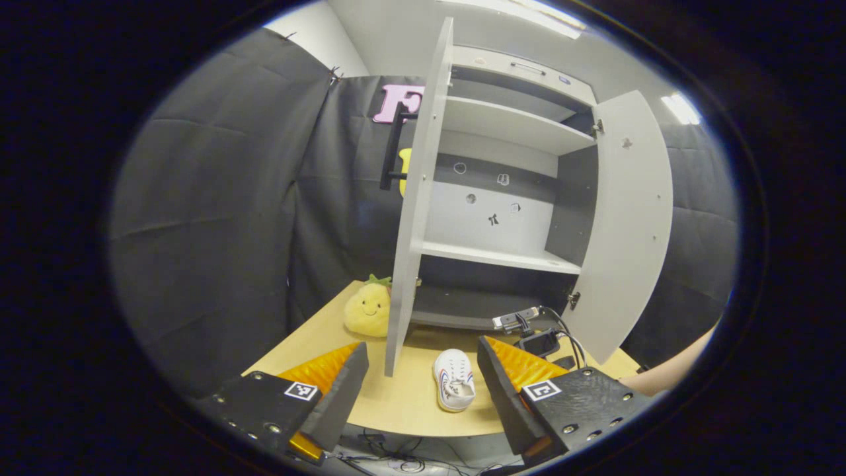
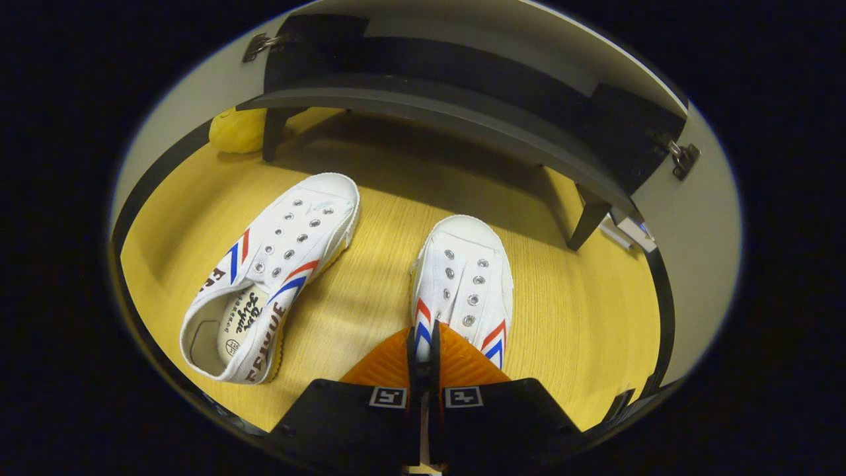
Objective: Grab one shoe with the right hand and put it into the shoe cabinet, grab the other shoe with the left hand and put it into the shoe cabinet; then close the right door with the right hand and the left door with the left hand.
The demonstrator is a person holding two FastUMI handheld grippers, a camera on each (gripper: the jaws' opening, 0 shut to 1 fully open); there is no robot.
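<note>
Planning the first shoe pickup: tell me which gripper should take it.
Right. The right gripper is already pinched on one shoe's side wall, while the left gripper hangs open, farther back from the table.

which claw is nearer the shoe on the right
Right. The right claw sits shut over that shoe's heel, while the left claw hangs open, back from the table.

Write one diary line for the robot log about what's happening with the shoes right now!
stage: first grab | right gripper: jaws shut on near white canvas shoe | left gripper: open, hovering | other white canvas shoe: on table | grey shoe cabinet: doors open
</note>
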